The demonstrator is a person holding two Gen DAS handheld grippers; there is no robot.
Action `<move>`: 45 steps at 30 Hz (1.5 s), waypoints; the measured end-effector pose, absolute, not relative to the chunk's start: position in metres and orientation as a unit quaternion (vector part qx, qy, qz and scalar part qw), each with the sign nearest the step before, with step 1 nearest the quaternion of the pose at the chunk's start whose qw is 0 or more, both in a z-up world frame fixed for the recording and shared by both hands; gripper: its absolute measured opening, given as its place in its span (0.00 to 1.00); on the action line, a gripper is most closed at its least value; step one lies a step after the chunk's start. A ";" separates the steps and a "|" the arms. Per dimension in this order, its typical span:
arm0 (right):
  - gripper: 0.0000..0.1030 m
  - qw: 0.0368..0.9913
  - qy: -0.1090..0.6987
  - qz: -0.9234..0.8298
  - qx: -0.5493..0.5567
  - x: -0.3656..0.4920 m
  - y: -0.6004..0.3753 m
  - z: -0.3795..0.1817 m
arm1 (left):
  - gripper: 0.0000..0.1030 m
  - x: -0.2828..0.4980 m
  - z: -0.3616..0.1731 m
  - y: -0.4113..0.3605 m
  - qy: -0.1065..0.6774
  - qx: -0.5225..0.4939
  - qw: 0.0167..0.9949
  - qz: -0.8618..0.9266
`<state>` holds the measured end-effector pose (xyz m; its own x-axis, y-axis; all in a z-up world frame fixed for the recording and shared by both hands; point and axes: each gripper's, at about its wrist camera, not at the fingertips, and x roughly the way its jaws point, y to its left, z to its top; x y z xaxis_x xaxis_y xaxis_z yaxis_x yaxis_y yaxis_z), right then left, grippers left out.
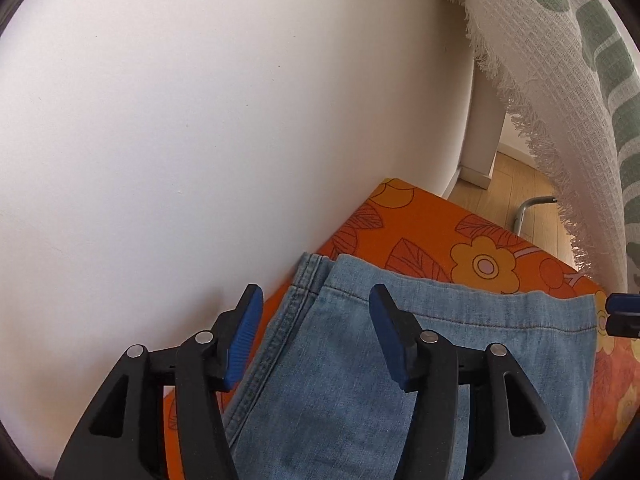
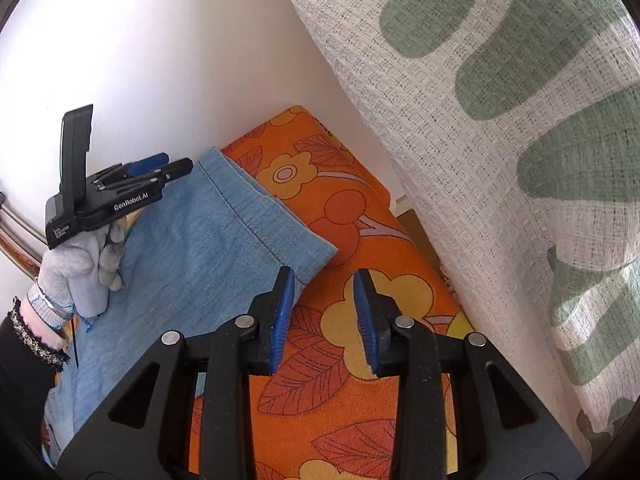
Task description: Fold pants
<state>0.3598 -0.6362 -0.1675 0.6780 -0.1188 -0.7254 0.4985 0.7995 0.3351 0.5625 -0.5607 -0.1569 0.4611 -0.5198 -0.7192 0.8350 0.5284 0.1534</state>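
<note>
While both grippers hover, jeans (image 2: 192,240) point hem-first toward wall (image 2: 160,60).

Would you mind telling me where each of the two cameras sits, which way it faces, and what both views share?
Left wrist: on the left gripper, looking down along its open fingers at the jeans beside the white wall.
Right wrist: on the right gripper, open over the orange floral cover; the gloved left hand shows.
Shared: jeans, floral cover, wall, woven throw, left gripper.
</note>
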 end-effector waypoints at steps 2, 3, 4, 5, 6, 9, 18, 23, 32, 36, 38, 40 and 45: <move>0.31 0.875 0.373 -0.177 0.252 0.363 -0.632 -0.171 | 0.54 0.561 -0.165 -0.571 0.319 0.274 0.809 -0.412; 0.31 0.874 0.377 -0.177 0.251 0.364 -0.631 -0.173 | 0.54 0.559 -0.169 -0.575 0.324 0.282 0.800 -0.419; 0.31 0.873 0.379 -0.175 0.253 0.366 -0.631 -0.175 | 0.54 0.556 -0.173 -0.578 0.324 0.291 0.796 -0.421; 0.31 0.872 0.381 -0.174 0.256 0.368 -0.632 -0.177 | 0.54 0.553 -0.178 -0.583 0.324 0.298 0.793 -0.422; 0.32 0.871 0.382 -0.173 0.258 0.368 -0.632 -0.179 | 0.50 0.553 -0.182 -0.585 0.331 0.300 0.789 -0.423; 0.34 0.872 0.379 -0.170 0.261 0.373 -0.633 -0.182 | 0.12 0.555 -0.182 -0.583 0.339 0.279 0.792 -0.425; 0.07 0.890 0.360 -0.149 0.235 0.384 -0.614 -0.168 | 0.04 0.543 -0.164 -0.568 0.289 0.290 0.814 -0.412; 0.06 0.895 0.353 -0.144 0.233 0.394 -0.617 -0.159 | 0.04 0.558 -0.168 -0.569 0.288 0.302 0.824 -0.384; 0.52 0.876 0.349 -0.174 0.284 0.380 -0.646 -0.165 | 0.13 0.557 -0.176 -0.580 0.288 0.319 0.824 -0.369; 0.52 0.868 0.358 -0.170 0.299 0.380 -0.653 -0.170 | 0.16 0.553 -0.156 -0.566 0.280 0.296 0.834 -0.372; 0.52 0.868 0.361 -0.167 0.299 0.384 -0.652 -0.173 | 0.16 0.536 -0.145 -0.558 0.273 0.290 0.828 -0.395; 0.52 0.862 0.363 -0.164 0.314 0.389 -0.653 -0.178 | 0.16 0.515 -0.137 -0.547 0.277 0.283 0.813 -0.428; 0.52 0.850 0.354 -0.168 0.352 0.386 -0.663 -0.180 | 0.17 0.450 -0.142 -0.533 0.303 0.285 0.752 -0.510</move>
<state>0.3862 -0.6630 -0.1804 0.6932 -0.0360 -0.7199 0.5349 0.6952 0.4803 0.4501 -0.5334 -0.1418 0.2948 -0.5948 -0.7478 0.9412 0.3160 0.1197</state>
